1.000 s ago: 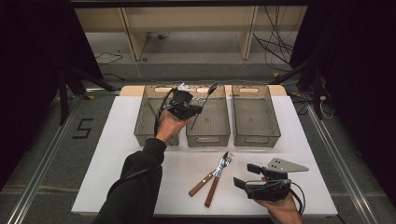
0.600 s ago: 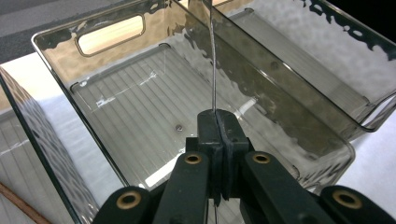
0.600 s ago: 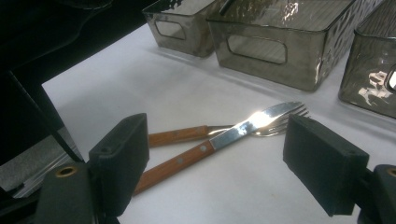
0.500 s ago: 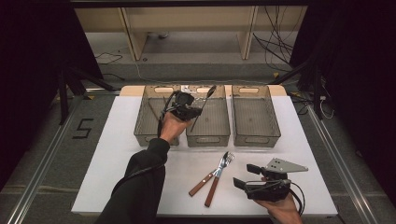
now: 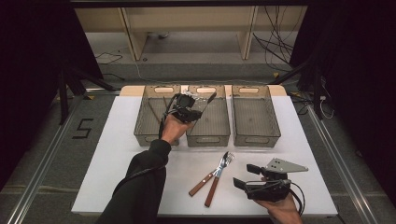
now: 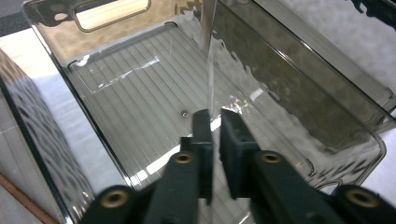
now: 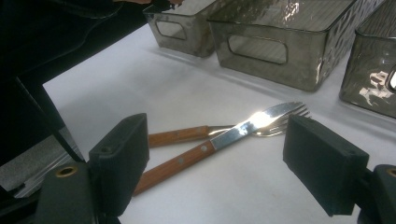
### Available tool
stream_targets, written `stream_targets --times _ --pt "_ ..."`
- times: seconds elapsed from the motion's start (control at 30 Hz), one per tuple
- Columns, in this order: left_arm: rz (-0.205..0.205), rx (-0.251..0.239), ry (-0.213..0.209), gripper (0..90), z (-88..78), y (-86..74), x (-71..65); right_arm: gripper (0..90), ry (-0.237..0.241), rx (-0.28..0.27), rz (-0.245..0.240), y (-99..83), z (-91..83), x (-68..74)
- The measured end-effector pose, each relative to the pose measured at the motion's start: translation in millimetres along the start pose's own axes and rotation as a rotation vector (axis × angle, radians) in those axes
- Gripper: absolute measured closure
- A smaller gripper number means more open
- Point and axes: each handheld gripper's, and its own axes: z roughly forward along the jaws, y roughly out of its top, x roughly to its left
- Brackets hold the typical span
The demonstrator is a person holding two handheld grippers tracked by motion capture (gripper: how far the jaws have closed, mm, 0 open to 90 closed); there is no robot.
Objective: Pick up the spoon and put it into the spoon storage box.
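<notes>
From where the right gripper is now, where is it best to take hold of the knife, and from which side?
Probably the wooden handle. The knife lies flat on the white table, its blade crossing over the fork near the tips, so the metal end is crowded. The handles spread apart. Come from above with the right gripper, its open jaws across the handle.

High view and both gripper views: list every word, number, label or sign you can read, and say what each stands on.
"5": a large dark numeral on the grey floor left of the white table, in the high view.
Nothing readable on the three smoky plastic bins, the wooden-handled knife and fork, or either hand-held gripper: no brand, label or number shows on them.
</notes>
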Motion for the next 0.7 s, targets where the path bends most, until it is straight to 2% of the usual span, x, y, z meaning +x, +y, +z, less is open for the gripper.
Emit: stream_targets --times 0.07,0.13,0.2,0.3,0.57,0.7 --pt "-0.003 -0.003 -0.006 68.4 -2.8 0.3 -1.0 23.3 0.0 0.0 0.0 0.0 0.1 -0.1" --pt "0.001 0.002 0.009 59.7 -6.1 0.6 -3.2 23.3 -0.001 0.0 -0.001 0.0 0.1 -0.2" --pt "-0.01 0.002 -0.001 50.8 -10.4 0.3 -3.8 23.3 -0.002 -0.001 -0.001 0.1 0.0 0.0" --pt "-0.002 0.002 -0.01 40.7 -19.0 -1.8 -6.8 23.3 -0.002 -0.002 -0.002 0.2 0.1 0.2" --pt "0.005 -0.049 -0.058 28.7 -53.9 -19.8 -7.5 23.3 -0.006 -0.005 -0.001 0.9 -1.0 -0.6" --pt "0.007 -0.072 -0.061 25.6 -69.3 -33.5 -6.2 23.3 -0.009 -0.001 0.001 0.8 0.1 -0.6"
